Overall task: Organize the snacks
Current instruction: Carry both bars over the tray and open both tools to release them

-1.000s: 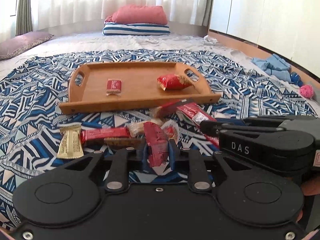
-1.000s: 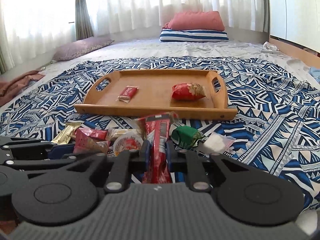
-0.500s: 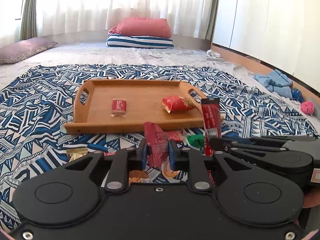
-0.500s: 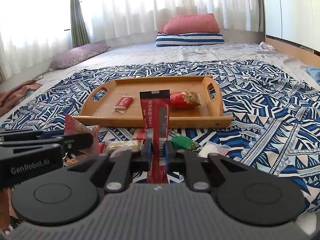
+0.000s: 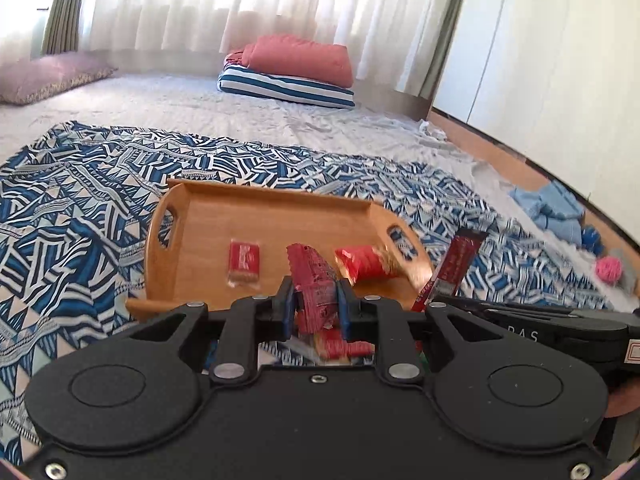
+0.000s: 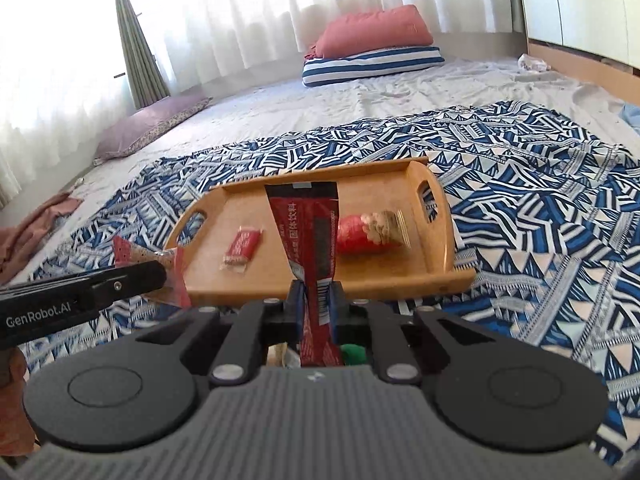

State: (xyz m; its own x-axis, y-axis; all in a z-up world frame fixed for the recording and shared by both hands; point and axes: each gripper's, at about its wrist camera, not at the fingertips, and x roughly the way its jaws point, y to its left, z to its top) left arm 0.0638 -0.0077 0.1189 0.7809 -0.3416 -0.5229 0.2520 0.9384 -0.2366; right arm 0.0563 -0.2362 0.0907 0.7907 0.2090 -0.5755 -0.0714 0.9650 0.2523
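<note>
My left gripper (image 5: 314, 306) is shut on a crinkled red snack packet (image 5: 314, 288) and holds it up just before the wooden tray (image 5: 280, 216). My right gripper (image 6: 316, 304) is shut on a long red stick sachet (image 6: 310, 236), held upright in front of the tray (image 6: 360, 178). The tray holds a small red bar (image 6: 242, 246) and a red peanut bag (image 6: 366, 234); both also show in the left wrist view, the bar (image 5: 243, 258) and the bag (image 5: 366, 262). The sachet (image 5: 454, 266) and right gripper body (image 5: 532, 330) show at the right of the left view.
The tray lies on a blue patterned cloth (image 6: 520, 184) on the floor. Loose snacks, one green (image 6: 354, 352), lie under the grippers. Pillows (image 6: 372, 46) sit at the back, a purple cushion (image 6: 152, 126) at the left, blue clothes (image 5: 552, 208) and pink yarn (image 5: 608, 270) at the right.
Both grippers have lifted their snacks off the pile and moved forward and up toward the tray. The loose pile has dropped below the gripper bodies.
</note>
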